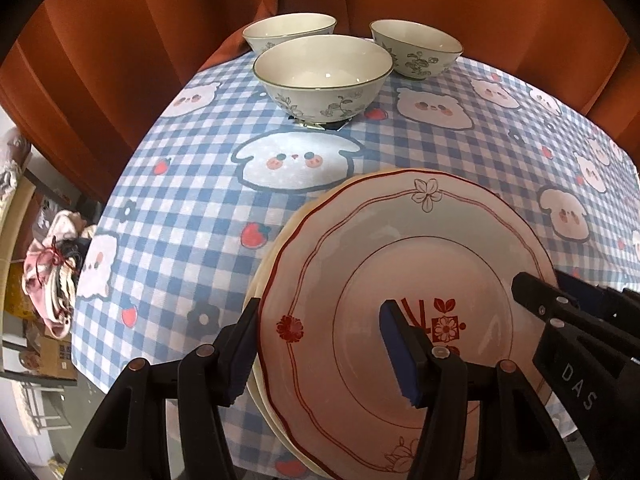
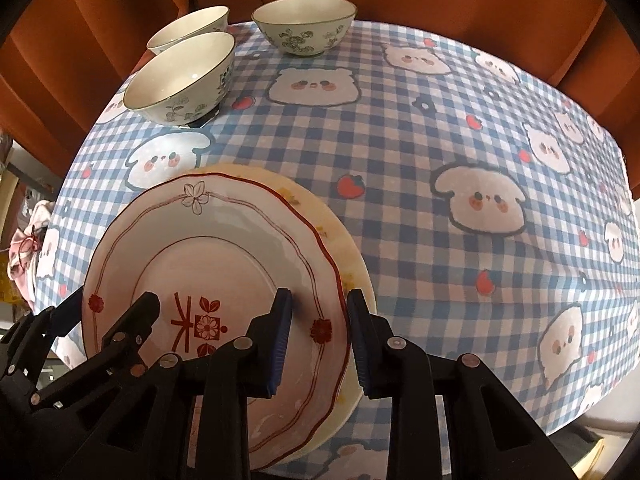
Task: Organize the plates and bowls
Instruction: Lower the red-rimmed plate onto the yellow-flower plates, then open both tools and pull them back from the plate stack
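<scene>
A white plate with red trim (image 1: 400, 256) lies on a cream plate (image 1: 267, 264) near the table's front edge; both also show in the right wrist view, the red-trimmed plate (image 2: 224, 240) and the cream plate (image 2: 344, 240). My left gripper (image 1: 320, 350) is open, its fingers straddling the plates' left rim. My right gripper (image 2: 320, 340) is open, its fingers straddling the right rim; it shows in the left wrist view (image 1: 560, 312). Three floral bowls stand at the far edge: a near bowl (image 1: 322, 76), a far left bowl (image 1: 288, 32) and a far right bowl (image 1: 416, 48).
The table carries a blue checked cloth with puppy prints (image 1: 180, 220). An orange curtain (image 1: 120, 40) hangs behind it. Clutter (image 1: 52, 272) sits off the table's left side. The near bowl stands on a small dark mat (image 1: 320, 125).
</scene>
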